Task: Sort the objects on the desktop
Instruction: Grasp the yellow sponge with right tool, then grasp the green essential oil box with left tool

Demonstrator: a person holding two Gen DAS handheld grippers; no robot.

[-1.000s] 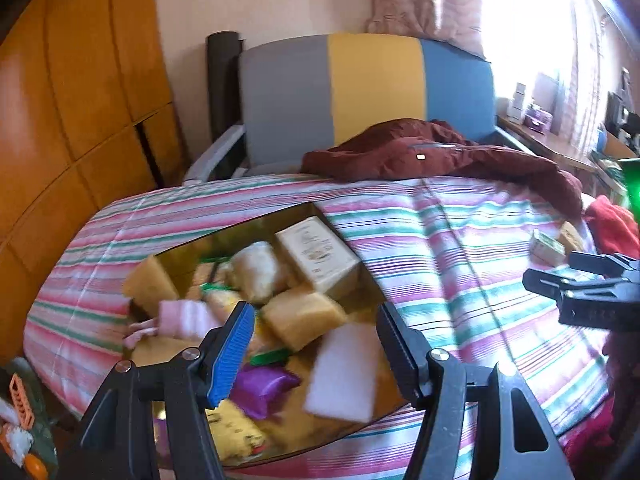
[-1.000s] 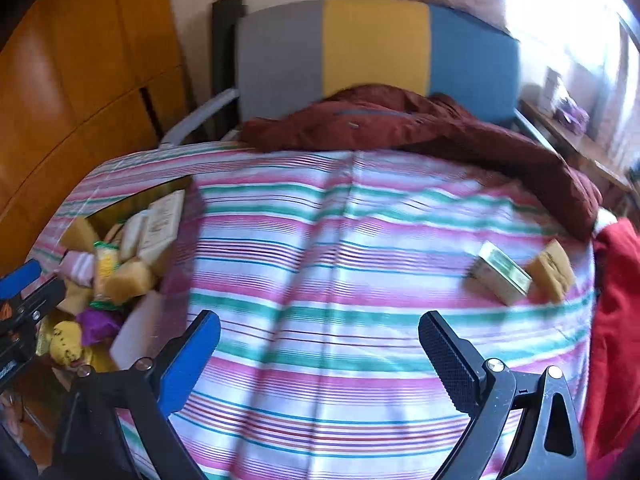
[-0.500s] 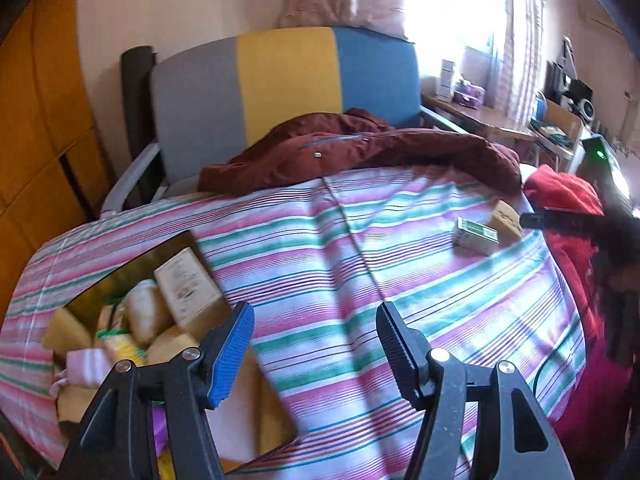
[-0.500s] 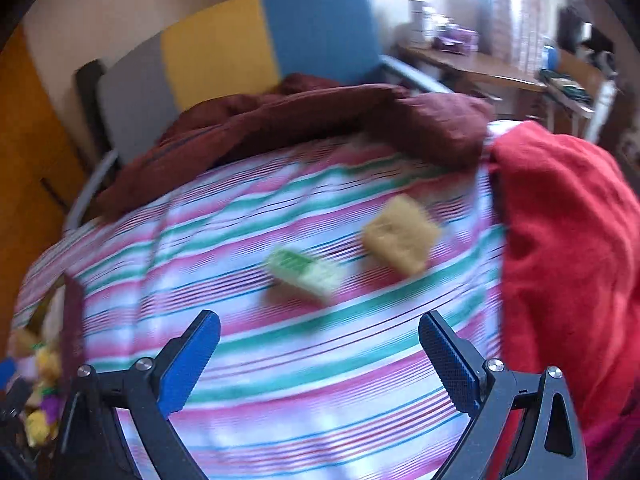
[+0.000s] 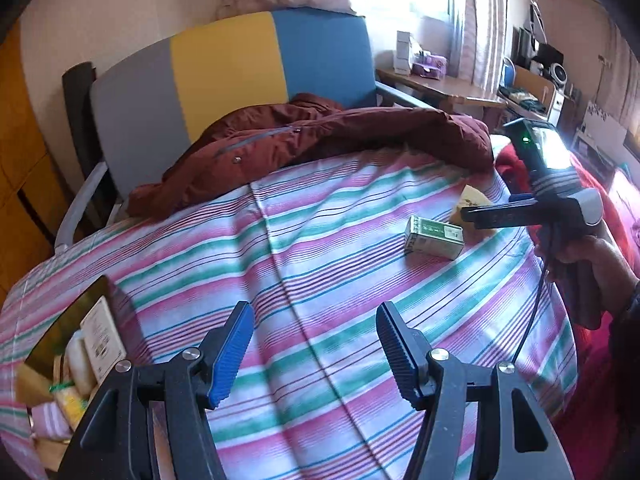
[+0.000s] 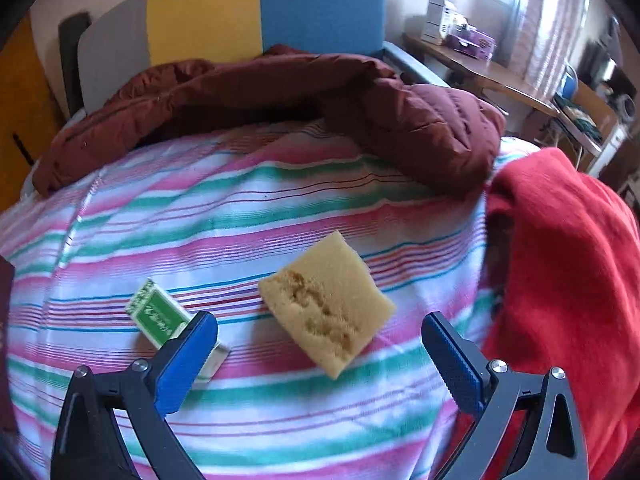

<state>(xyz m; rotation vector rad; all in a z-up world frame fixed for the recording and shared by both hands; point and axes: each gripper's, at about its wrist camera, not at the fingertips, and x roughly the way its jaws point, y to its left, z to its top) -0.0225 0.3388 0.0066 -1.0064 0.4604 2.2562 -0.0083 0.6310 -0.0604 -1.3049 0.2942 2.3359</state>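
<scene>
Two loose items at frame centre: sponge (image 6: 326,307), green box (image 6: 158,315). Right gripper (image 6: 320,354) wide open, empty; left gripper (image 5: 314,344) open too. Risk: nudging box while closing on sponge.

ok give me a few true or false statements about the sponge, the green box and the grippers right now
1. The right gripper is open and holds nothing. True.
2. The sponge lies inside the bin. False: it lies on the striped cloth, outside the bin.
3. The green box lies on the cloth left of the sponge in the right wrist view. True.
4. The left gripper is shut on the green box. False: it is open and empty, with the box far ahead of it.
5. The sponge is blue. False: it is tan.
</scene>
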